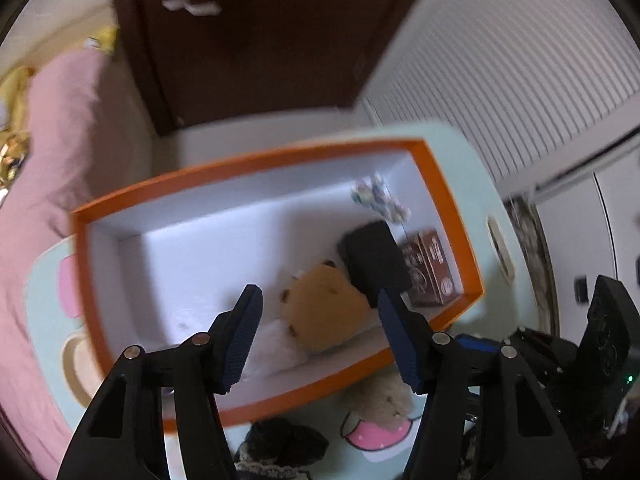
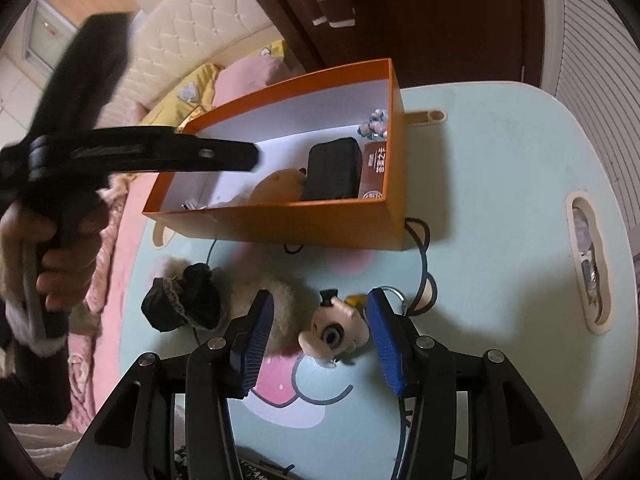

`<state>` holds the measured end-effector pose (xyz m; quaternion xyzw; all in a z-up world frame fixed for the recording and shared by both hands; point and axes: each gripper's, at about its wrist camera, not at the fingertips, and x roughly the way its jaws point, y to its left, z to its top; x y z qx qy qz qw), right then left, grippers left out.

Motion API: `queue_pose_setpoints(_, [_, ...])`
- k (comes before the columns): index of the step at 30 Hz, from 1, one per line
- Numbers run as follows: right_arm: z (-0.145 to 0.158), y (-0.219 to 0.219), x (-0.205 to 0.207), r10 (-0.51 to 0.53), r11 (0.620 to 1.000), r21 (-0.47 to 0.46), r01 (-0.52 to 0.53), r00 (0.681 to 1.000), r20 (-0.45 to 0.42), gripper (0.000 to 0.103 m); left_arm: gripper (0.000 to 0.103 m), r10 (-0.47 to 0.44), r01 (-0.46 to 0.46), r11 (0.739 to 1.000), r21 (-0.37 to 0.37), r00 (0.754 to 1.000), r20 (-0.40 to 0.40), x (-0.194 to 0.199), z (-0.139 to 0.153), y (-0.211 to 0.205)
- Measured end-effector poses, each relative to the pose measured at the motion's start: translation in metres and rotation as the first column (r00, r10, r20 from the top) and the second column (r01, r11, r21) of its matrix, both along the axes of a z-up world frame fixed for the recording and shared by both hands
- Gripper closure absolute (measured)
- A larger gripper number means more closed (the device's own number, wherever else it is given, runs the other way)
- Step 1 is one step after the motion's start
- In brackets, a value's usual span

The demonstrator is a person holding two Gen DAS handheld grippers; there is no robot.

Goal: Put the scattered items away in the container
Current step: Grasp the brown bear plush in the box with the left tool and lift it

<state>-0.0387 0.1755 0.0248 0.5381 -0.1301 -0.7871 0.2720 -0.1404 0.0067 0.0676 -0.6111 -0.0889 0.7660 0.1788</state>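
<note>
Left tongs (image 1: 320, 312) released, empty, over orange box (image 1: 256, 162). Right tongs (image 2: 320, 316) released, straddling duck figure (image 2: 336, 330) on desk (image 2: 500, 184).

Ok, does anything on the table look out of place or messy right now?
Yes. Three toys lie on the table outside the orange box: a duck-head figure, a cream plush and a black lace pouch lying against it. Nothing looks spilled or broken.
</note>
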Motion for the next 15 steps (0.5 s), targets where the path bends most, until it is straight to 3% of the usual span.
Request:
queue_pose_setpoints(6, [-0.002,0.004,-0.002,-0.015,1.0,-0.023,0.016,1.0,0.013,0.055,0.042,-0.066,0.07,0.997,-0.034,0.99,0.123,-0.016,-0.034,0.019])
queue_pose_setpoints(7, [-0.003,0.004,-0.003,-0.016,1.0,-0.024,0.016,1.0,0.015,0.055,0.043,-0.065,0.07,0.997,-0.034,0.991,0.12,-0.015,-0.038,0.021])
queue_pose_setpoints(10, [-0.002,0.006,-0.004,-0.017,1.0,-0.021,0.017,1.0,0.017,0.055,0.057,-0.091,0.097,0.989,-0.115,0.994,0.053,-0.012,-0.033,0.032])
queue_pose_setpoints(15, [-0.002,0.006,-0.006,-0.018,1.0,-0.023,0.019,1.0,0.025,0.055,0.064,-0.074,0.075,0.994,-0.079,0.997,0.015,-0.004,-0.031,0.036])
